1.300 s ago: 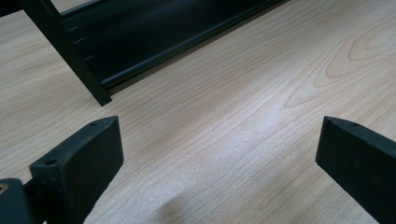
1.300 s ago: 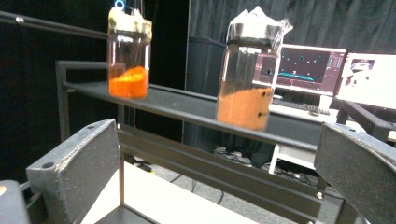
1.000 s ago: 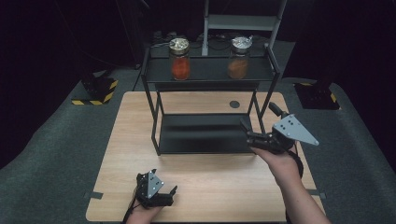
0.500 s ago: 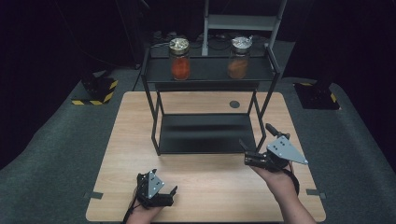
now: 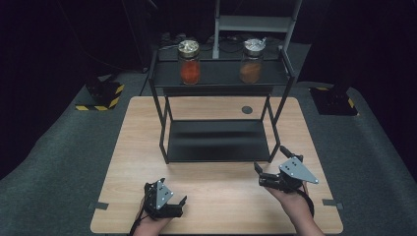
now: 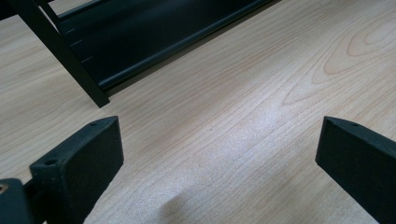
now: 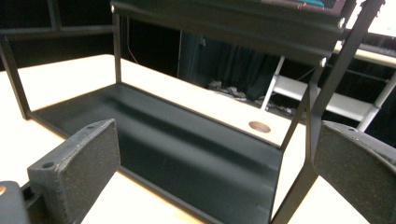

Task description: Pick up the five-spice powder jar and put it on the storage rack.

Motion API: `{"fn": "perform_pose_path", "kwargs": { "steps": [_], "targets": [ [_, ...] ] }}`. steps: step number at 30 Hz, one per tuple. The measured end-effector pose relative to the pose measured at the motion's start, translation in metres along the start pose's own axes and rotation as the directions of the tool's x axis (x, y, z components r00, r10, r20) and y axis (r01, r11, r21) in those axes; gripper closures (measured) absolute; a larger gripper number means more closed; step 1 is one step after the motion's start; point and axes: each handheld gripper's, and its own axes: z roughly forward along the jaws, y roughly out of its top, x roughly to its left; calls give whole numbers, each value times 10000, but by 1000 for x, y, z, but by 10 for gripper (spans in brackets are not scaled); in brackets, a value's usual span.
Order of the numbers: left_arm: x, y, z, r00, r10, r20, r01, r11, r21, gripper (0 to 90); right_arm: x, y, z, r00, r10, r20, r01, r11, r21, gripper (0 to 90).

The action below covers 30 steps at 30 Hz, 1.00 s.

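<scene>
A black two-tier rack [image 5: 219, 73] stands on the wooden table [image 5: 133, 147]. Its top shelf holds two lidded jars, one with red-orange contents [image 5: 189, 64] and one with brown-orange contents [image 5: 251, 63]. The lower shelf [image 5: 219, 140] is bare. My right gripper [image 5: 268, 158] hovers just in front of the rack's front right leg, open and empty. In the right gripper view its jaws [image 7: 217, 149] frame the lower shelf [image 7: 187, 144]. My left gripper [image 5: 166, 196] rests near the table's front edge, open over bare wood [image 6: 219, 154], with the rack's front left leg [image 6: 65, 60] beyond it.
A round cable hole [image 5: 247, 109] sits in the table behind the rack, also seen past the shelf [image 7: 259, 126]. A white metal frame [image 5: 255, 22] stands behind the table. Yellow-black striped bases [image 5: 101, 101] lie on the grey floor at both sides.
My right gripper has drawn back from the rack's lower shelf toward the table's front right, staying open. The left gripper has not moved.
</scene>
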Motion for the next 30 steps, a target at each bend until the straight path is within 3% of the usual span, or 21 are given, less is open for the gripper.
{"fn": "perform_pose_path", "kwargs": {
  "steps": [16,23,30],
  "targets": [
    [-1,0,0,10000,73,21,-73,10000,15,11,13,-45,-1,9998,24,-174,1,9898,1425,0],
    [-3,1,0,9998,199,-28,-199,9998,27,11,20,-51,-1,9994,-252,-246,295,9806,1937,0],
    [-3,1,0,9995,302,-29,-302,9995,38,11,21,-52,-2,9989,-391,-253,434,9788,2001,0]
  ]
}}
